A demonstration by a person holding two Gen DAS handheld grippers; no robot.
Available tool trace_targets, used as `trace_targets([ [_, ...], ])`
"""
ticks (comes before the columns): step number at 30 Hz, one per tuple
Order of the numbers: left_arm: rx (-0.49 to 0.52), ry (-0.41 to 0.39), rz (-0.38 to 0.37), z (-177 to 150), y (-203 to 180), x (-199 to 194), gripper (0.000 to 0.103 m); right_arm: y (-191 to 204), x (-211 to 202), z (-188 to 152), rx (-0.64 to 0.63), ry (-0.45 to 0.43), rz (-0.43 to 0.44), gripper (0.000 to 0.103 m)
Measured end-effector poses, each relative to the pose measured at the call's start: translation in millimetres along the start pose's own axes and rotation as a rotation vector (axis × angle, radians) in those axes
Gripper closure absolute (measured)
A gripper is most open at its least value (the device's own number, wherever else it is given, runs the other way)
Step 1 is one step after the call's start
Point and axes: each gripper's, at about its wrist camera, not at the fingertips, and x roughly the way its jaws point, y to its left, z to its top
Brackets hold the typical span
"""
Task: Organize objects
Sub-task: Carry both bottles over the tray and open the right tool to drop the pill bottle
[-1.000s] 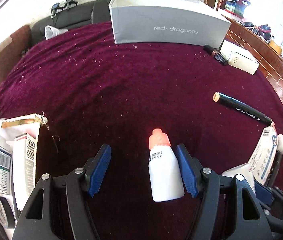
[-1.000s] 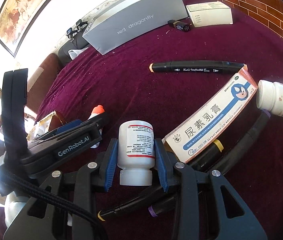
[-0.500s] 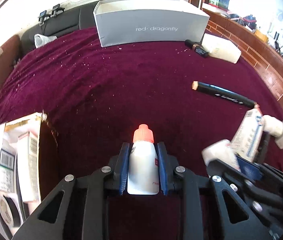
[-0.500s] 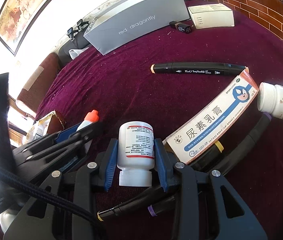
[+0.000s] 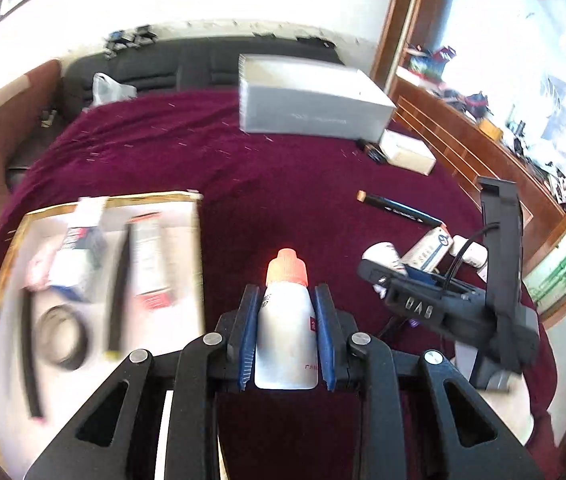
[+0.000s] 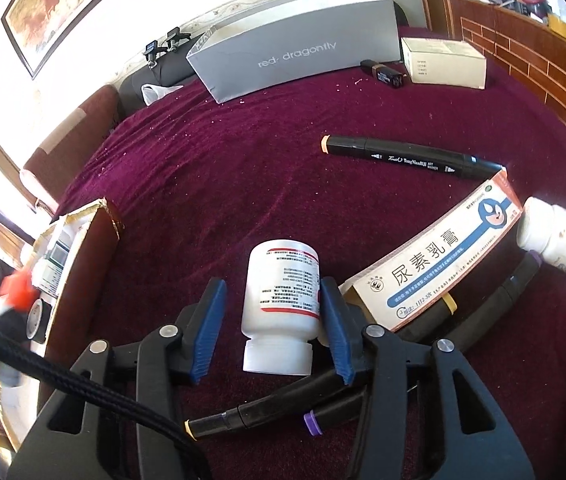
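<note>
While clamped on the small bottle [image 5: 286, 336], left gripper [image 5: 286, 332] up over the cloth [image 5: 243, 184]; right gripper [image 6: 271, 320] opening around the pill bottle [image 6: 281, 304].

Small white bottle with orange cap upright between the blue pads [image 5: 245, 336], pressed from both sides, beside the open gold-edged box [image 5: 199, 240] holding cartons, a dark ring and black sticks, all blurred. Pill bottle lying on the cloth, cap toward the camera, touching the right-hand pad [image 6: 335, 328] only, clear gap to the other. Just right of it, a long carton [image 6: 439, 264] propped on markers [image 6: 483, 300], then another white bottle [image 6: 555, 236]. Farther off, a black marker [image 6: 411, 158] alone on the cloth, and at the far edge a grey shoebox [image 6: 299, 56], a small cream box [image 6: 443, 62] and a short dark stick [image 6: 383, 74] between them.
</note>
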Motion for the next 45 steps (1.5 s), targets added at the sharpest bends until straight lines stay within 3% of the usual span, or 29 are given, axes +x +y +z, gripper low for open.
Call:
trace_targets([
  [5,-0.033,-0.046,0.052,-13,27,-26,0.08,2,1,1,-0.002,0.002,-0.027,0.061],
  [8,-0.053,-0.061,0.077,-20,41,-35,0.08,17,3,-2,-0.064,0.018,-0.118,0.061],
  [11,-0.069,-0.063,0.088,-28,52,-41,0.08,28,5,-5,-0.112,0.031,-0.195,0.07],
  [15,-0.079,-0.07,0.102,-37,62,-47,0.08,32,3,-7,-0.107,0.05,-0.205,0.07],
  [33,-0.143,-0.048,0.081,-59,93,-49,0.08,58,-44,-9,-0.037,0.017,-0.019,0.07],
  [45,-0.171,-0.016,0.07,-69,109,-42,0.08,101,-45,-17,-0.061,0.048,0.11,0.07],
])
